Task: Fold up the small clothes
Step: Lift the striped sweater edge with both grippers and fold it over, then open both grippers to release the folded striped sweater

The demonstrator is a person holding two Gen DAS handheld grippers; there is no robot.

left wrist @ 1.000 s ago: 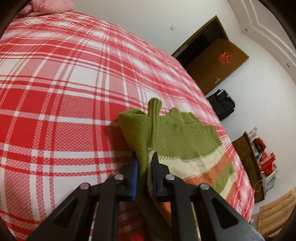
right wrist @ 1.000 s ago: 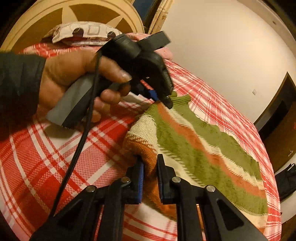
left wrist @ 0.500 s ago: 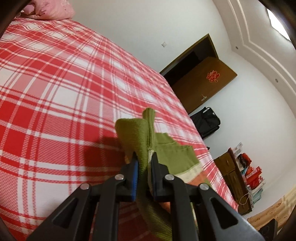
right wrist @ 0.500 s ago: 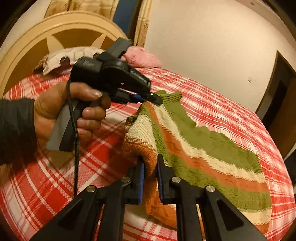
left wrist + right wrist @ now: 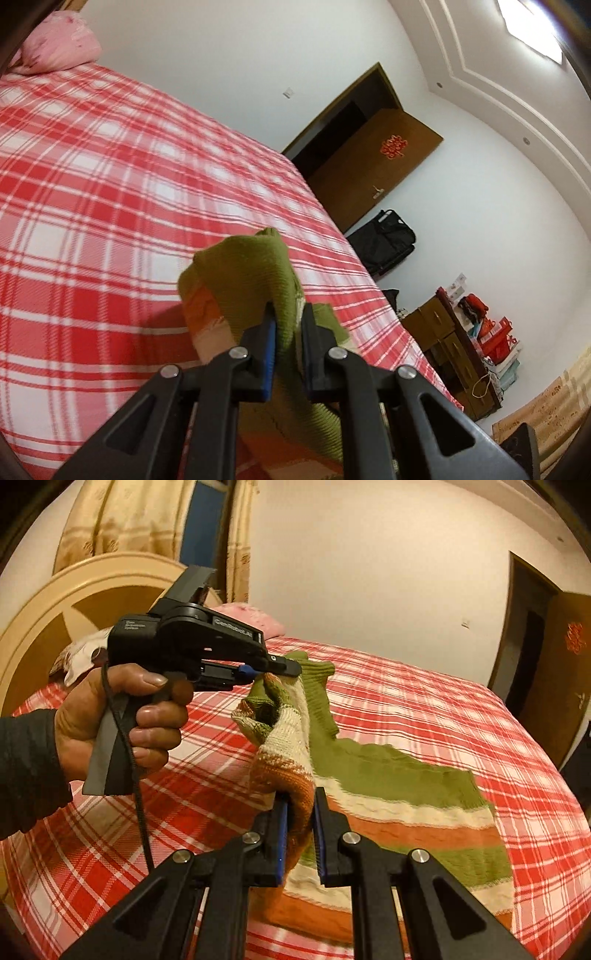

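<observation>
i am pinching the striped knit sweater with both grippers: my left gripper closed on its green edge, my right gripper closed on the orange hem. its far half is lying on the plaid bedspread. i judge this the 1st fold; next i need to carry the lifted edge across and lay it flat.

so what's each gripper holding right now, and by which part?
Both hold the striped knit sweater: left gripper is shut on its green ribbed edge, right gripper on an orange-striped edge.
</observation>
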